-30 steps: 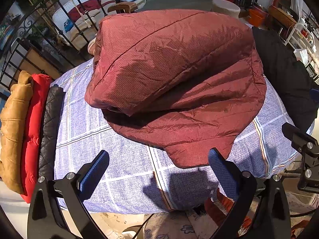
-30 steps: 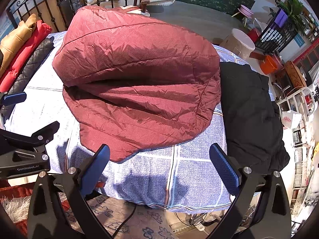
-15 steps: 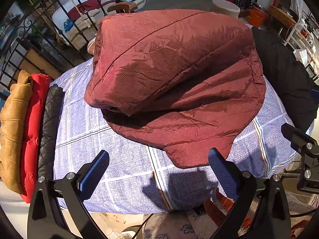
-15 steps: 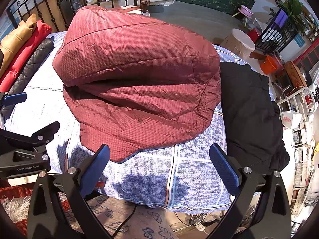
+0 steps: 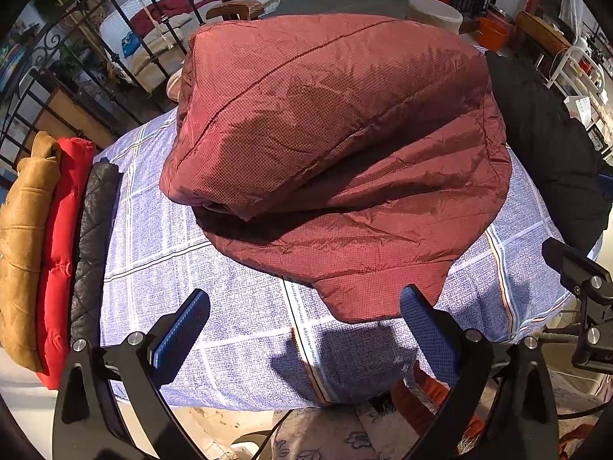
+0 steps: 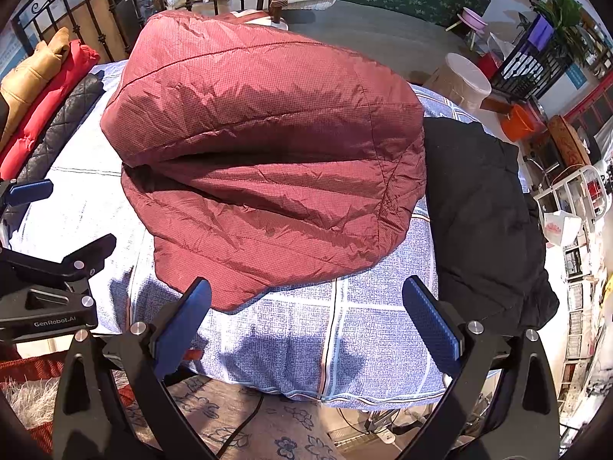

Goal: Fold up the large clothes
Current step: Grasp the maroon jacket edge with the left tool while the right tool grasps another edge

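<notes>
The maroon jacket sat folded over in a puffy heap in the middle of the tabletop, on the blue checked cloth. Its underside and sleeves were tucked out of sight. Right of the jacket lay a black garment, partly cut off; left of it, tan, red and quilted black coats. Left tool and right tool both hung spread wide near the jacket's front hem, gripping nothing.
</notes>
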Demonstrator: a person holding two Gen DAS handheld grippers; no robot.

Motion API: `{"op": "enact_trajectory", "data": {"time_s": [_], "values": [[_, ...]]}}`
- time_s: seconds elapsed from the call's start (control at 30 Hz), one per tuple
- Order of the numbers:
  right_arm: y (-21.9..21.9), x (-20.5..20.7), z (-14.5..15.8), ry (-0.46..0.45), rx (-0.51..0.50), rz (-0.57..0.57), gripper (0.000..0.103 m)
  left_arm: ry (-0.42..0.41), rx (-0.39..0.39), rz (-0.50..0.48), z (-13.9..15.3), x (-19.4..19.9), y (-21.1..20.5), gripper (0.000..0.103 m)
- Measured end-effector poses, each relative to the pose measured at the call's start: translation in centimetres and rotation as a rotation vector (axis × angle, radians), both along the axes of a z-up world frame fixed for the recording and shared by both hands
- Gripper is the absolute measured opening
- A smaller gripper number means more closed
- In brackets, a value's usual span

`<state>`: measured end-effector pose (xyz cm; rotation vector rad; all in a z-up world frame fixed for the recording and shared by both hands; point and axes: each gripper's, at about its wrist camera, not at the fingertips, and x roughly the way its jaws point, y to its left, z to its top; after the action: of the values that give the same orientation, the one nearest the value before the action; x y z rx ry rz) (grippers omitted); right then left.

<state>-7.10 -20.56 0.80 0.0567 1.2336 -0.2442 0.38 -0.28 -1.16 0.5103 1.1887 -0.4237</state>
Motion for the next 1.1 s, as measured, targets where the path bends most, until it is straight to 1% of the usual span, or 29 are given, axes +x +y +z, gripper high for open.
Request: {"op": "enact_trajectory", "data": {"time_s": [0.37, 0.43, 0.5, 0.6, 0.7, 0.73, 0.8, 0.9, 0.93, 1.03, 1.1], "values": [[-0.1, 0.2, -0.2, 0.0, 0.016, -0.003, 0.098, 0.066, -0.057, 0.033, -0.6, 1.0, 0.5, 0.097], [-0.3, 0.2, -0.2, -0.007, 0.03, -0.007, 0.098, 0.083, -0.08, 0.044, -0.7, 1.3, 0.8, 0.097], [-0.7, 0.2, -0.3, -0.014, 0.049, -0.016, 0.098, 0.112, -0.125, 0.081, -0.9, 2.0, 1.6, 0.097], [-2.0, 0.2, -0.6, -0.034, 0.1, -0.054, 0.098, 0.153, -0.204, 0.174, -1.6, 3.8, 3.9, 0.097], [-4.5, -0.2, -1.0, -0.069, 0.154, -0.124, 0.098, 0.146, -0.287, 0.275, -2.2, 5.4, 7.2, 0.097], [-6.1, -0.5, -1.3, -0.085, 0.175, -0.173, 0.098, 0.142, -0.321, 0.301, -2.4, 5.9, 8.4, 0.097], [-8.8, -1.2, -2.2, -0.115, 0.22, -0.258, 0.098, 0.144, -0.366, 0.344, -3.1, 6.8, 10.4, 0.097], [-11.9, -2.0, -4.0, -0.131, 0.303, -0.343, 0.098, 0.174, -0.399, 0.401, -5.0, 8.4, 12.7, 0.097], [-12.9, -2.2, -5.2, -0.129, 0.359, -0.364, 0.098, 0.187, -0.407, 0.422, -5.8, 8.9, 13.3, 0.097], [-13.9, -2.5, -7.8, -0.134, 0.463, -0.4, 0.098, 0.215, -0.436, 0.449, -8.1, 9.9, 14.1, 0.096], [-14.0, -2.3, -9.4, -0.128, 0.519, -0.42, 0.098, 0.242, -0.458, 0.456, -9.9, 10.4, 13.9, 0.095]]}}
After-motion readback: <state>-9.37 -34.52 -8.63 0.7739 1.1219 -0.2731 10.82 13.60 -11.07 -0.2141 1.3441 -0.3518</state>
